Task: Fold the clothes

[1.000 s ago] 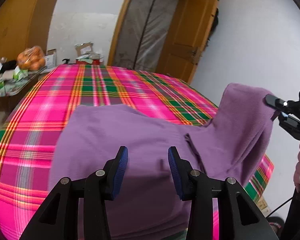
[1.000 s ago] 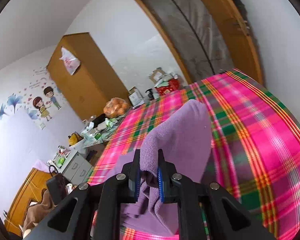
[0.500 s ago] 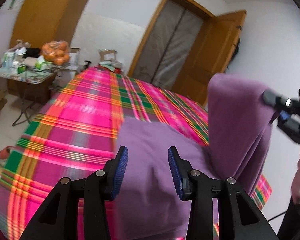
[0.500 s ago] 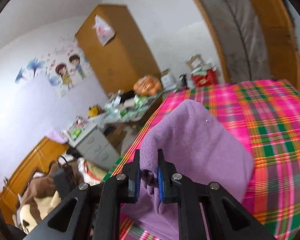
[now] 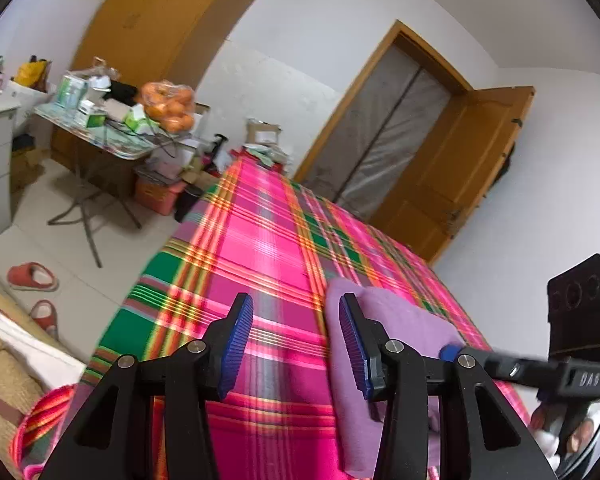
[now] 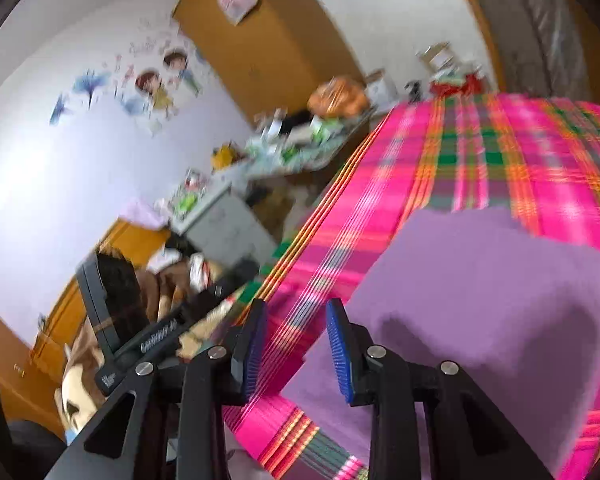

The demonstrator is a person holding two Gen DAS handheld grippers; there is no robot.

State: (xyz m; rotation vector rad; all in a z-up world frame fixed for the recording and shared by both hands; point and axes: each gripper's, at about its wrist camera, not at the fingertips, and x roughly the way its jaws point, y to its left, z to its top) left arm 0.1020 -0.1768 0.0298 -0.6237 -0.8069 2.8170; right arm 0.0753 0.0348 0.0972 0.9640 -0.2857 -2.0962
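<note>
Your left wrist camera looks forward over its tool (image 5: 296,346), low and close above the pink, green and orange plaid bed cover (image 5: 260,248), facing the wooden door (image 5: 456,168). Your right wrist camera, blurred, sits near the bed's edge, aimed toward the brown wardrobe (image 6: 276,40). Both views share the bed cover, the folded purple fleece garment (image 5: 396,320) and the cluttered folding counter (image 5: 112,144).

Garment (image 5: 396,320) lies on the bed (image 5: 260,248), near its right edge in the left wrist view. Cluttered table (image 5: 112,144) stands left of the bed — door (image 5: 456,168) behind its far end.
</note>
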